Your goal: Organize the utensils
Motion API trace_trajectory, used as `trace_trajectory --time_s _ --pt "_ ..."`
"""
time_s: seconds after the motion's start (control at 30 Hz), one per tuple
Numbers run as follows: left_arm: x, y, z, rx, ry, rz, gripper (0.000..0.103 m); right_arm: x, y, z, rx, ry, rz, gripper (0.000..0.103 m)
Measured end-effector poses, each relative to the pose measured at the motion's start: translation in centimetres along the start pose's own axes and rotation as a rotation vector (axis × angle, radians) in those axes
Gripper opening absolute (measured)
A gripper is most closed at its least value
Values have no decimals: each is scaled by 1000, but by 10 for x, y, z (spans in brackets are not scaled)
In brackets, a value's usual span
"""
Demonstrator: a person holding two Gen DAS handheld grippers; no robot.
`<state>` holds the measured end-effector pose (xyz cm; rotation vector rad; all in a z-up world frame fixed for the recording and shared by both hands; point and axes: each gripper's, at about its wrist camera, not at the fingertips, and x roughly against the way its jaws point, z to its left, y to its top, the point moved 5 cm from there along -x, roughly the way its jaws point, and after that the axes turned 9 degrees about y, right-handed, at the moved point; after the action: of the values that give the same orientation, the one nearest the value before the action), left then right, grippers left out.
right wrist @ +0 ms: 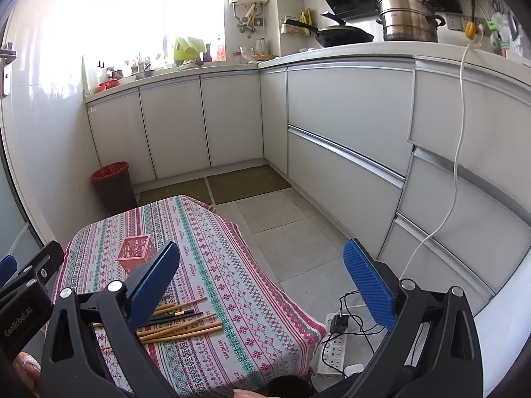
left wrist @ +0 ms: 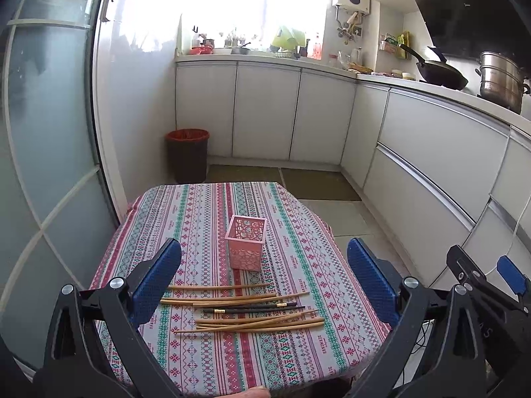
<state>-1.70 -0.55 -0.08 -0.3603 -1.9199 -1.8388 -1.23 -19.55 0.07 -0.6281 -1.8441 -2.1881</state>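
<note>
Here the left gripper (left wrist: pixel 264 277) hovers above the near edge of the surface (left wrist: pixel 205 219) in its patterned cloth, blue-padded fingers (left wrist: pixel 156 280) spread wide and empty. The wooden chopsticks (left wrist: pixel 232 305) lie in a loose row there, seemingly with two dark ones (left wrist: pixel 255 308) among them, near the square pink lattice basket (left wrist: pixel 246 242). The right gripper (right wrist: pixel 262 285), likewise wide apart, hangs off the surface's right edge.

right claw (right wrist: pixel 262 278): blue pads wide apart, holding nothing, over the bench edge
bench (right wrist: pixel 239 298): covered with a patterned striped cloth
chopsticks (right wrist: pixel 179 323): loose heap lying flat, partly behind the left pad
basket (right wrist: pixel 134 253): pink, upright, beyond the chopsticks
power strip (right wrist: pixel 332 351): on the floor, right of the bench
</note>
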Motion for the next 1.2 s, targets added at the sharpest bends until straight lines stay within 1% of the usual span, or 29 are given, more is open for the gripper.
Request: trace_trajectory --time_s 0.63,1.2 --pt "4 0 1 -23 12 1 96 3 -1 -1 -1 4 2 96" --pt "6 3 2 -22 15 0 96 8 5 3 3 4 -6 96"
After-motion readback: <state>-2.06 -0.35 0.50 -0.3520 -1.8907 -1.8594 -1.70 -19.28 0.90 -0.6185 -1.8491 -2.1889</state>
